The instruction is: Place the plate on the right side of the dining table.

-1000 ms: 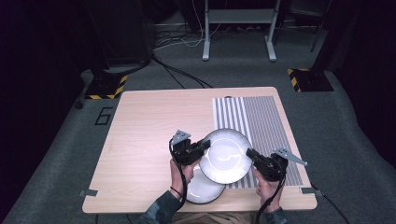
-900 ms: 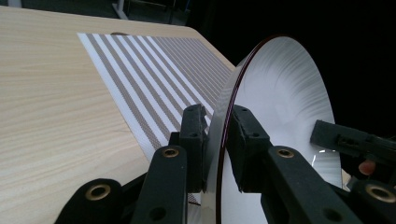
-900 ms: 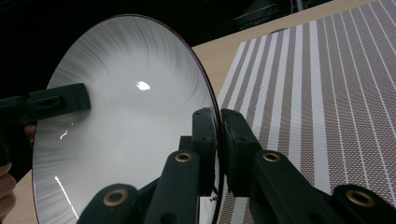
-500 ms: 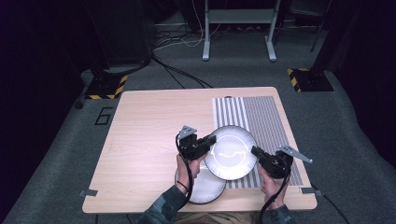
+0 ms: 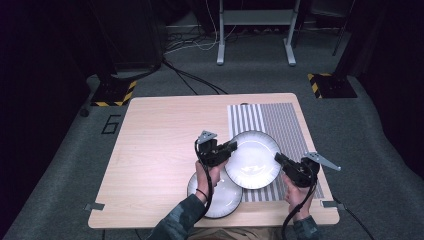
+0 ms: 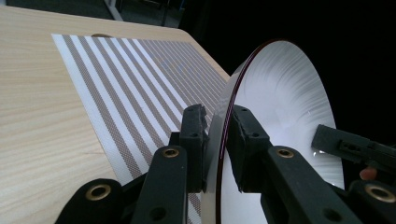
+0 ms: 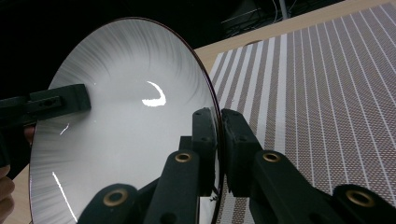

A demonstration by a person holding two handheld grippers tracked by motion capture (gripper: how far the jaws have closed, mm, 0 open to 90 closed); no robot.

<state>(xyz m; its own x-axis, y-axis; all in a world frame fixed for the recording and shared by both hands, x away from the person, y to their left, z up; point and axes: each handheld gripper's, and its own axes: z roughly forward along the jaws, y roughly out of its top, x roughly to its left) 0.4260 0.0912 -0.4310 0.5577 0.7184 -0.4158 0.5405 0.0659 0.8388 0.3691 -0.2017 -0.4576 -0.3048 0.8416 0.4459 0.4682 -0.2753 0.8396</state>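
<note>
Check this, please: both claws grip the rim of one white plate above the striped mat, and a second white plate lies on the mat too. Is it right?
Not quite. The second white plate lies on the bare wooden table, beside the striped mat, as the high view shows. The left claw and right claw do grip one white plate by its rim.

The counter [image 5: 165, 150] is seen whole from above the person's side, facing forward and down, at a distance. Each gripper view is taken close up along its own jaws, level with the plate [image 5: 252, 159] rim. Plate [image 6: 280, 107] [image 7: 121, 121] and striped mat [image 5: 280, 120] [image 6: 130, 88] [image 7: 322, 93] are shared by all three views.
</note>
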